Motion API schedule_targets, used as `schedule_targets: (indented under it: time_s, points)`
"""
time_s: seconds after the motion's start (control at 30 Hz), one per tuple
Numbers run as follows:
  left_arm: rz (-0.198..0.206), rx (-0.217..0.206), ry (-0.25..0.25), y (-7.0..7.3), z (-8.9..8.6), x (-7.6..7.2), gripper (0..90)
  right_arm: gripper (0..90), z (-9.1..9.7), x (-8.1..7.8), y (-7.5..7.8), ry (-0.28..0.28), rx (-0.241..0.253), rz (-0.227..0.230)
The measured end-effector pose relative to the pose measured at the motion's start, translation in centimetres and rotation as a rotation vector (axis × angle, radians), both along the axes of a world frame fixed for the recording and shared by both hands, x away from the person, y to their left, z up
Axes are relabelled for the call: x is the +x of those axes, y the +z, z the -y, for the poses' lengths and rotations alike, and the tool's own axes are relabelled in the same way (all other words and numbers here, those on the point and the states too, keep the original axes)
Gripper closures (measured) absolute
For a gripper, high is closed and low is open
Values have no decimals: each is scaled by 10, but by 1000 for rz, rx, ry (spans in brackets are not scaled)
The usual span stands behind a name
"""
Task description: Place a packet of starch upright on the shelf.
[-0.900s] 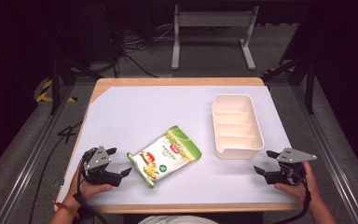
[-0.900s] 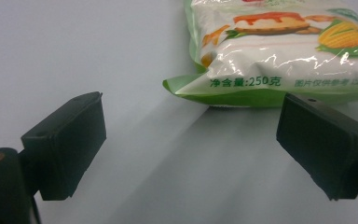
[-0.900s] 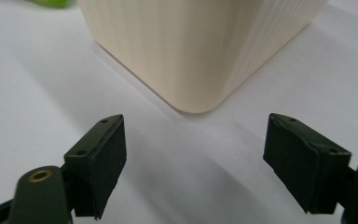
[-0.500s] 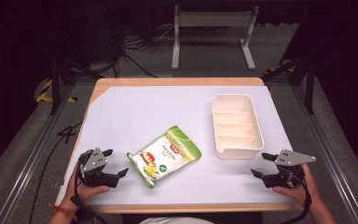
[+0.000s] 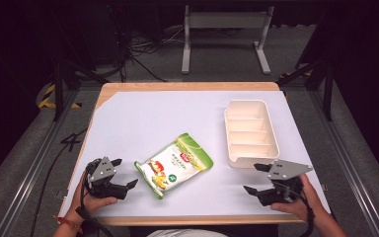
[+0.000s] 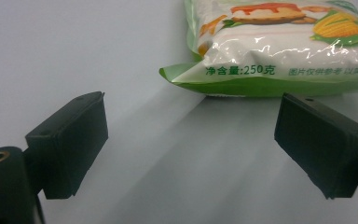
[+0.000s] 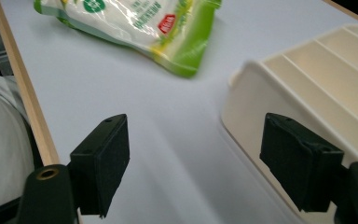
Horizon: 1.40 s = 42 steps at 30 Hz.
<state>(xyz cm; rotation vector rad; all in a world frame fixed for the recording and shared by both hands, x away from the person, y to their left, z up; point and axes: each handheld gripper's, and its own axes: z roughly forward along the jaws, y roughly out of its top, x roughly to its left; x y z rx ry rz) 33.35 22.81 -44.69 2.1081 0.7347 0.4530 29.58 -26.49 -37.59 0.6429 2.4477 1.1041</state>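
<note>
Jaws spread, the right hand-held gripper point(image 5: 255, 178) has slid left toward the bag point(image 5: 173, 164).

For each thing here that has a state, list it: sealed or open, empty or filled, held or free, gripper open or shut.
snack bag: sealed, lying flat on the table, not held.
divided tray: upright, all compartments empty.
left gripper: open, nothing between its jaws, pointed at the bag's bottom edge.
right gripper: open, holding nothing, beside the tray's near end.
</note>
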Motion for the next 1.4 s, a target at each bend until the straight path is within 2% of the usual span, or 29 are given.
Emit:
schedule_targets:
  time_s: [0.07,0.13,0.17,0.27,0.3,0.4,0.43,0.47,0.57,0.6,0.63,0.67,0.7,0.73,0.8,0.9,1.0,1.03,1.13,1.17,1.2,1.27,1.3,1.33,1.37,1.4]
  points:
    - [-2,2,-4,0,1,0,104,213,-22,5,7,40,14,-15]
    - [1,2,-7,1,0,-1,105,202,-38,11,10,51,8,-25]
    - [0,-1,-11,0,0,-1,104,196,-52,16,12,65,0,-34]
    - [-2,-5,-23,0,1,0,98,195,-84,31,10,84,-31,-37]
    - [1,-3,-27,0,1,0,97,196,-93,37,8,86,-31,-60]
    - [-2,-3,-38,0,1,0,100,206,-120,59,-4,41,-69,-105]
    - [0,-4,-40,0,1,0,100,206,-120,59,-4,41,-69,-105]
    - [0,-7,-43,1,1,-1,102,203,-133,73,-15,3,-95,-137]
    - [2,-10,-46,1,1,-1,103,188,-142,88,-27,-41,-109,-163]
    - [2,-10,-46,1,1,-1,104,188,-142,88,-27,-41,-109,-163]
    - [0,-11,-48,1,1,-1,104,191,-144,92,-30,-68,-112,-161]
    - [1,-8,-53,1,2,-1,105,168,-148,102,-36,-87,-106,-197]
    - [1,-8,-53,1,2,-1,105,168,-148,102,-36,-87,-106,-197]
    - [2,-6,-58,1,2,-1,105,163,-153,107,-42,-112,-136,-182]
    - [1,-7,-61,1,2,-1,105,160,-154,111,-44,-118,-135,-191]
    - [-5,-2,-71,1,3,-1,106,131,-155,121,-50,-163,-93,-211]
    - [-8,3,-82,0,5,0,108,95,-153,133,-60,-207,-36,-312]
    - [-9,1,-81,0,6,0,108,90,-151,136,-63,-204,-12,-331]
    - [-11,10,-88,0,6,0,109,113,-153,137,-62,-185,-7,-333]
    - [-15,12,-89,-1,7,1,109,134,-154,136,-62,-179,-6,-342]
    - [-17,15,-89,-1,7,1,109,172,-156,135,-60,-135,4,-362]
    - [-18,15,-90,-1,7,1,109,190,-156,135,-59,-125,2,-367]
    - [-18,17,-90,-1,7,1,109,262,-155,135,-59,-105,1,-374]
    - [-20,21,-89,-2,8,1,111,308,-155,136,-58,-111,5,-376]
    - [-20,21,-89,-2,8,1,114,308,-155,136,-58,-111,5,-376]
    - [-22,29,-89,-2,9,1,119,441,-154,136,-57,-115,0,-367]
